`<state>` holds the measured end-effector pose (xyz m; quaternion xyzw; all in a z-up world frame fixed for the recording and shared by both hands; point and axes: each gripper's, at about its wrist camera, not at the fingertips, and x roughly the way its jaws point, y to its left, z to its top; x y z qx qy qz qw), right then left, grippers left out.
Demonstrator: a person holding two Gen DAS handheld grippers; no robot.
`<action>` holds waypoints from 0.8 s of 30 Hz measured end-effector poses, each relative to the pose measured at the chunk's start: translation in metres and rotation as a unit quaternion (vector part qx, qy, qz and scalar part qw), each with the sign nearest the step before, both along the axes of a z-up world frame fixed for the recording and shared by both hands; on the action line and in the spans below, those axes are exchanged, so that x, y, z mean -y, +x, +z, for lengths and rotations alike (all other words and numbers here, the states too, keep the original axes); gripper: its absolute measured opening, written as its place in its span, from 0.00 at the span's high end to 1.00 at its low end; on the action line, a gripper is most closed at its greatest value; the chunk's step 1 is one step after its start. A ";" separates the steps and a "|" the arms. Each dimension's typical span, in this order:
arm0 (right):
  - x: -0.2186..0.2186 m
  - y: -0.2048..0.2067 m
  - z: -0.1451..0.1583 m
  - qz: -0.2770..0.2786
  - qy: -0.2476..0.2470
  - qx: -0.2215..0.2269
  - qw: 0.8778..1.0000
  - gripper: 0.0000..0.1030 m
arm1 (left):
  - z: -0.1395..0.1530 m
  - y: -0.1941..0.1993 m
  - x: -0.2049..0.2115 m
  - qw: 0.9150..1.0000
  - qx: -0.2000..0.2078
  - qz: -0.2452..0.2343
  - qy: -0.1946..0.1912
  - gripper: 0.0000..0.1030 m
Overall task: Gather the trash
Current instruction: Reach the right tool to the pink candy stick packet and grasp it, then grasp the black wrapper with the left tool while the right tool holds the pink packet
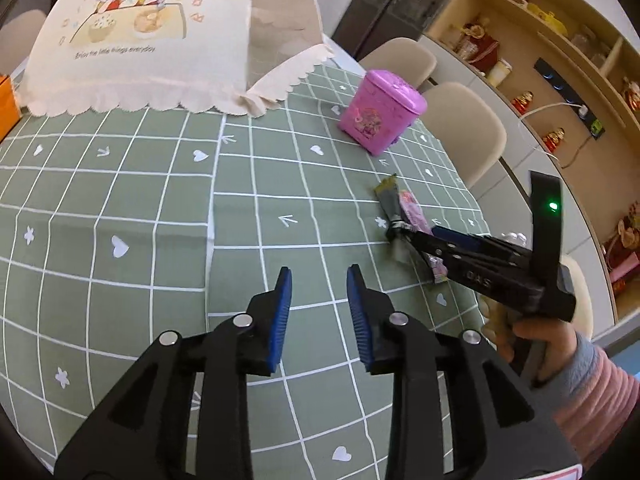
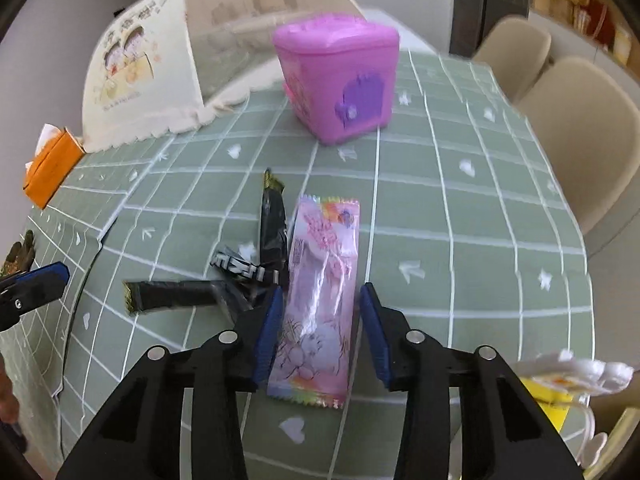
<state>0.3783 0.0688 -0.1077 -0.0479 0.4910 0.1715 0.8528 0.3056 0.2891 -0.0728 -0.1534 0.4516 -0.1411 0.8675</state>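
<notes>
On the green tablecloth (image 2: 460,216), right gripper (image 2: 318,304) jaws parted around pink wrapper (image 2: 320,300), left gripper (image 1: 318,280) jaws apart, empty.

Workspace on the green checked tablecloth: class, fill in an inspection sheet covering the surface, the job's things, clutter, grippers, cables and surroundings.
Surface: green checked tablecloth, flat, creased at the left.
Job's things: pink wrapper lying flat between the right gripper's fingers; black wrappers touching its left edge; pink bin beyond them, lid shut.
Clutter: orange tissue box; cloth food cover; white and yellow thing at the table's right edge, unclear.
Grippers: right gripper straddles the pink wrapper, pads not yet pressing; left gripper open over bare cloth.
Cables: white cable on the shelf unit.
Surroundings: beige chairs; shelf unit with figurines.
</notes>
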 end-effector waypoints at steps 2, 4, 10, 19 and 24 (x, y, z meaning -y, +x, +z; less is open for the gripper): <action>0.004 -0.004 0.006 0.001 0.005 0.009 1.000 0.79 | 0.001 0.001 0.003 1.000 0.006 -0.010 -0.001 0.71; 0.011 -0.010 0.018 -0.004 0.003 0.023 1.000 0.81 | 0.003 0.006 0.012 1.000 0.014 -0.027 -0.005 0.68; 0.036 -0.031 0.058 -0.021 0.008 0.058 0.998 0.82 | 0.004 0.035 0.057 0.996 0.028 -0.080 0.004 0.66; 0.081 -0.056 0.087 -0.068 0.020 0.075 0.995 0.82 | -0.021 0.082 0.121 0.987 0.008 -0.123 0.107 0.66; 0.097 -0.069 0.088 -0.082 0.019 0.074 0.994 0.82 | -0.032 0.081 0.130 0.986 -0.014 -0.121 0.117 0.66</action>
